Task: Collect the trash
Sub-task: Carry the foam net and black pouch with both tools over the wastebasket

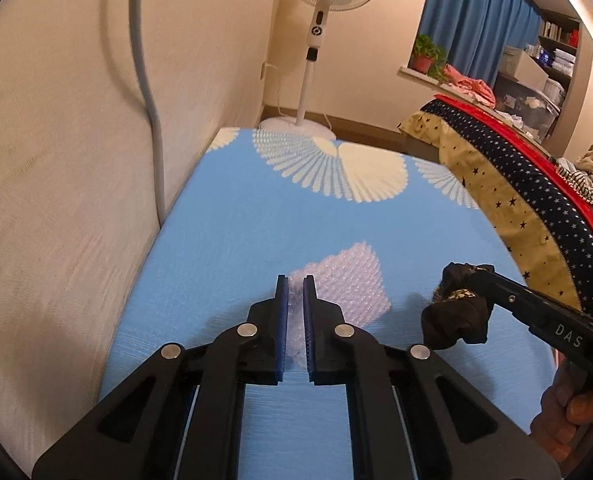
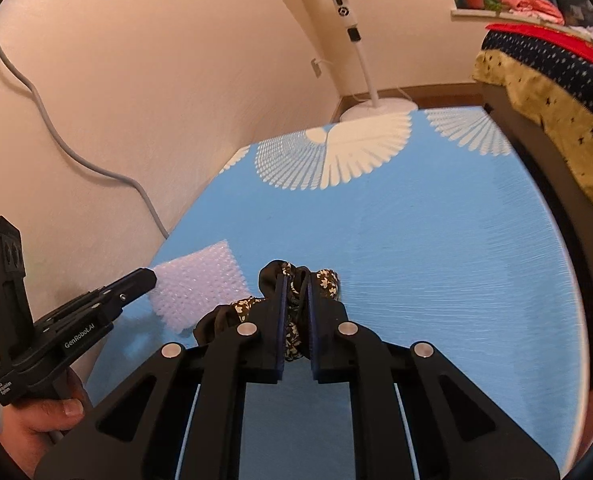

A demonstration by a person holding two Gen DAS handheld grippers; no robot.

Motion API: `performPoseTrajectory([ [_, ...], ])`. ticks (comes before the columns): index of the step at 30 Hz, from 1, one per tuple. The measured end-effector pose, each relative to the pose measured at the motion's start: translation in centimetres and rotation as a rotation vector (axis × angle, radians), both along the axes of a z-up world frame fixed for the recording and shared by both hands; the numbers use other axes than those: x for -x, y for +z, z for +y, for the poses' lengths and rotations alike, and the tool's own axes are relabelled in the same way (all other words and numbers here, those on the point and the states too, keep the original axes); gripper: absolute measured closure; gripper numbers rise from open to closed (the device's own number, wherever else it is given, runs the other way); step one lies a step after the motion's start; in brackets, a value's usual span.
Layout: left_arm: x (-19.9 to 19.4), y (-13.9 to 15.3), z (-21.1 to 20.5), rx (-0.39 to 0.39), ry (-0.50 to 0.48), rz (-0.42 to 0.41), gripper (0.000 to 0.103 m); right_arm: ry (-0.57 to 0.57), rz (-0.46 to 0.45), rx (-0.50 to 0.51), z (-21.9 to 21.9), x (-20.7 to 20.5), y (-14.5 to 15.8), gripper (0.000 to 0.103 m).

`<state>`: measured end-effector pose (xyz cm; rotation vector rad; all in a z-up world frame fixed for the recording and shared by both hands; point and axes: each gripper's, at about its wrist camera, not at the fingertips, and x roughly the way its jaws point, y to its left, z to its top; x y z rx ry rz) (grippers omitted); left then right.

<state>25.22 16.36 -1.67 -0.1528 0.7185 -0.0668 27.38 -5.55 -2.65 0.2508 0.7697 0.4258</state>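
Note:
A piece of clear bubble wrap (image 1: pixel 348 284) lies on the blue patterned surface (image 1: pixel 236 232). My left gripper (image 1: pixel 295 284) has its blue pads closed on the near left corner of the wrap. The wrap also shows in the right wrist view (image 2: pixel 200 280), with the left gripper (image 2: pixel 146 278) at its left edge. My right gripper (image 2: pixel 296 278) is shut on a black floral cloth scrunchie (image 2: pixel 292 320) and holds it just above the surface. In the left wrist view the right gripper (image 1: pixel 478 276) and scrunchie (image 1: pixel 456 312) are to the right of the wrap.
A cream wall (image 1: pixel 56 160) with a grey cable (image 1: pixel 152 120) runs along the left. A white standing fan (image 1: pixel 320 40) stands beyond the far edge. A bed with a star-patterned quilt (image 1: pixel 516 184) borders the right side.

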Motion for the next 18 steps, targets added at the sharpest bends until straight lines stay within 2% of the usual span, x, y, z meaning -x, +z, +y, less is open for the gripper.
performPoseTrajectory([
  [13, 5.0, 4.1, -5.2, -0.018, -0.068, -0.097, 0.096, -0.107, -0.111, 0.043, -6.7, 6.9, 5.7, 0.093],
  [18, 7.1, 4.7, -7.5, -0.030, -0.099, -0.104, 0.096, -0.152, -0.150, 0.065, -9.0, 10.1, 7.3, 0.093],
])
